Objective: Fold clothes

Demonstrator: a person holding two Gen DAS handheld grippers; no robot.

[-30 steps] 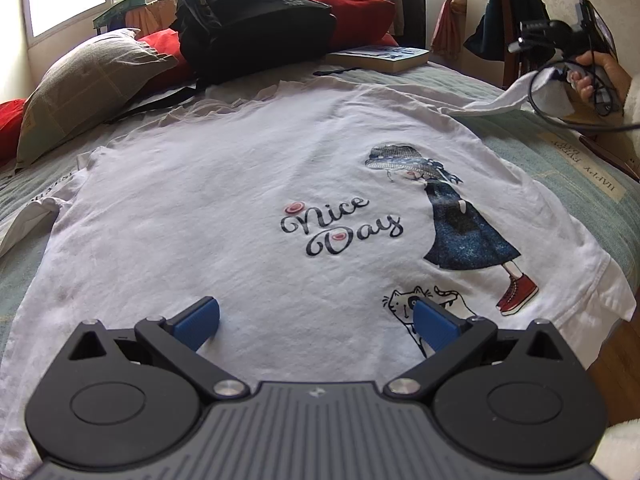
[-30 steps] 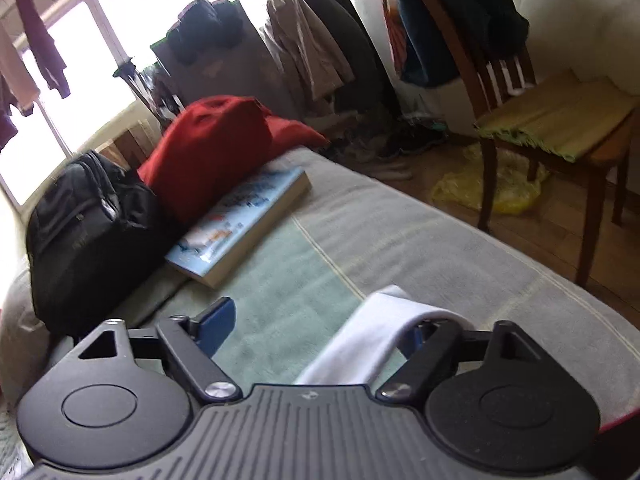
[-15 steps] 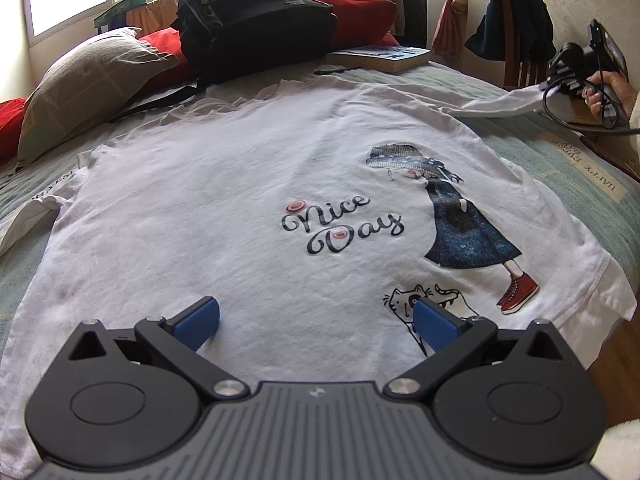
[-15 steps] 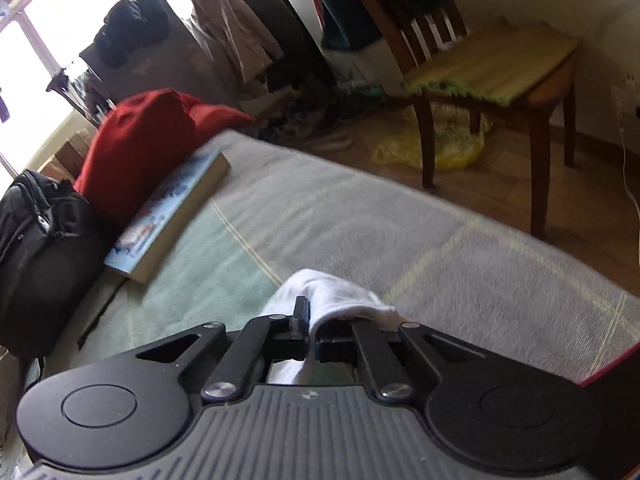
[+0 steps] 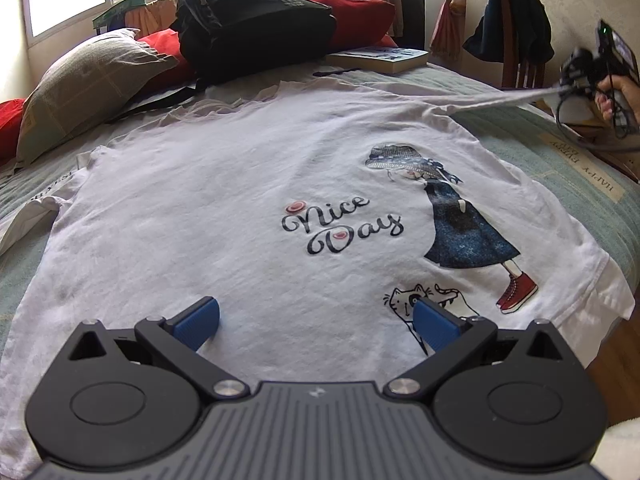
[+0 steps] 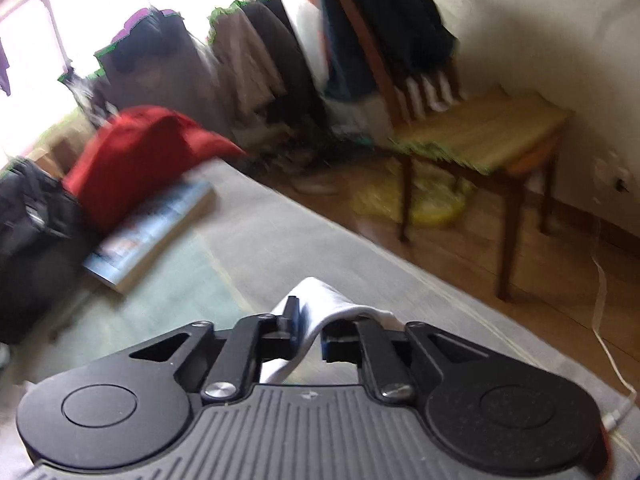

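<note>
Since a second ago my right hand-held gripper (image 6: 310, 334) has clamped down from wide apart onto the sleeve (image 6: 320, 300) and pulled it toward the right edge of the left view, where it now stretches taut. Its jaws are easing apart again, a gap showing beside the right pad, with the white cloth draped between them. My left hand-held gripper (image 5: 316, 320) hangs released at the bottom of the frame, blue pads (image 5: 200, 320) spread over the hem. My white T-shirt (image 5: 240, 208) lies flat, print up, across the bed (image 5: 580, 168), filling mid-frame; a black backpack (image 5: 252, 16) and book (image 5: 380, 58) sit at the upper centre.
</note>
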